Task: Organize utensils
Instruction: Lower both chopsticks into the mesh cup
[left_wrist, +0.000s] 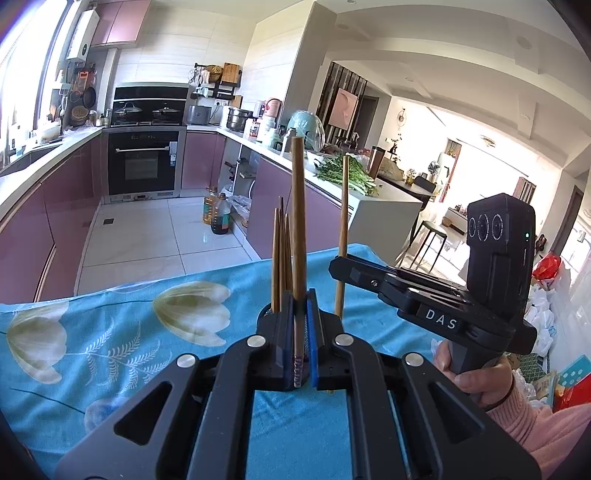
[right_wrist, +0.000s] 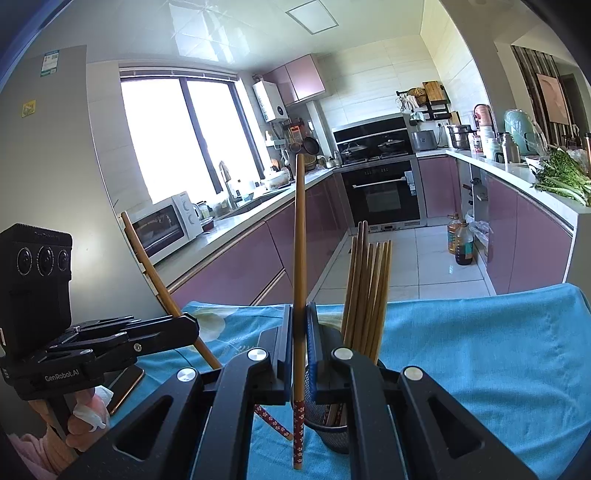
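Note:
My left gripper (left_wrist: 300, 321) is shut on a wooden chopstick (left_wrist: 297, 206) held upright above the blue tulip cloth (left_wrist: 110, 332). My right gripper (right_wrist: 300, 332) is shut on another chopstick (right_wrist: 300, 236), also upright, with a red patterned lower end. A dark mesh holder (right_wrist: 332, 435) stands on the cloth just right of my right gripper, with several chopsticks (right_wrist: 369, 288) upright in it. In the left wrist view the holder's chopsticks (left_wrist: 280, 254) rise just behind my left fingers. The right gripper (left_wrist: 341, 266) shows there at right with its chopstick (left_wrist: 344, 206). The left gripper (right_wrist: 188, 325) shows in the right wrist view, its chopstick (right_wrist: 147, 266) tilted.
The cloth-covered table ends at a tiled kitchen floor (left_wrist: 147, 236). Oil bottles (left_wrist: 218, 214) stand on the floor by purple cabinets. Greens (left_wrist: 351, 173) lie on the counter. A phone (right_wrist: 123, 384) lies on the cloth's left edge.

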